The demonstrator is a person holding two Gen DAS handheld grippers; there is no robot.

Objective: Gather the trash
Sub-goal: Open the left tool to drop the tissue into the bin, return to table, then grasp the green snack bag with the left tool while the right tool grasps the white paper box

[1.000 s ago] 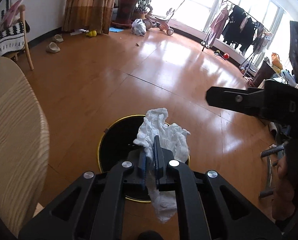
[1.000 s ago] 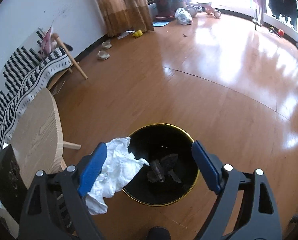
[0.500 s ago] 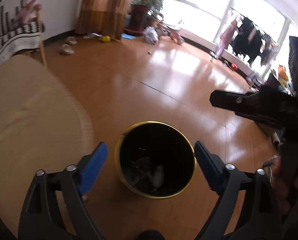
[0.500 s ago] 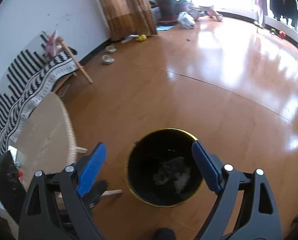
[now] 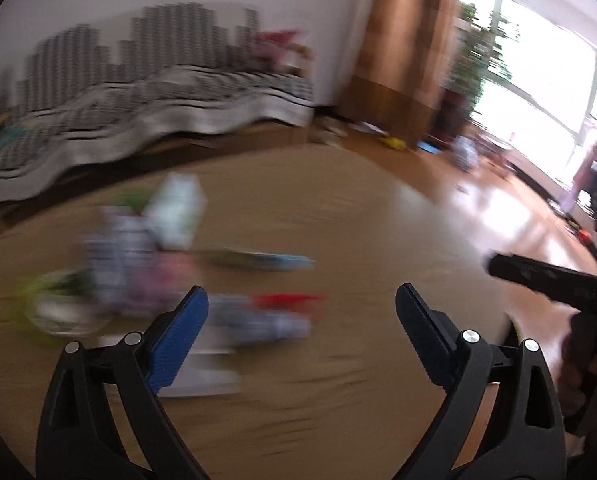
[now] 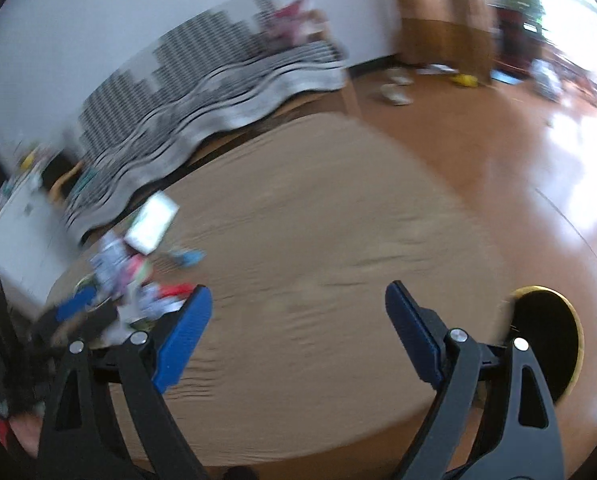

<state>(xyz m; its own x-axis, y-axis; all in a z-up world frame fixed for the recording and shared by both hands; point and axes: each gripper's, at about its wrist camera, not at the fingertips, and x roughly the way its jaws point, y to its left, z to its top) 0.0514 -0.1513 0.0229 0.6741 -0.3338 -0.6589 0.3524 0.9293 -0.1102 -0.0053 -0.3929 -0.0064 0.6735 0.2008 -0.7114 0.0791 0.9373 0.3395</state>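
Both claws empty over the bench, trash pile blurred, bin off to the side

Left claw (image 5: pixel 301 312) is still spreading its jaws w/ nothing between them; right claw (image 6: pixel 298 308) gapes wide, also empty. Trash pile (image 5: pixel 146 264) sits on the far left part of the round wooden bench (image 5: pixel 358 220); the bin (image 6: pixel 550 340) is on the floor just past the bench edge, by the right claw. Risks, imo: frames are badly smeared, so a fast grab could miss or shove wrappers off the bench onto the floor. Items overlap, can't tell them apart, so a pinch may catch two & drop one on the way. Claws close together, so they could clash.
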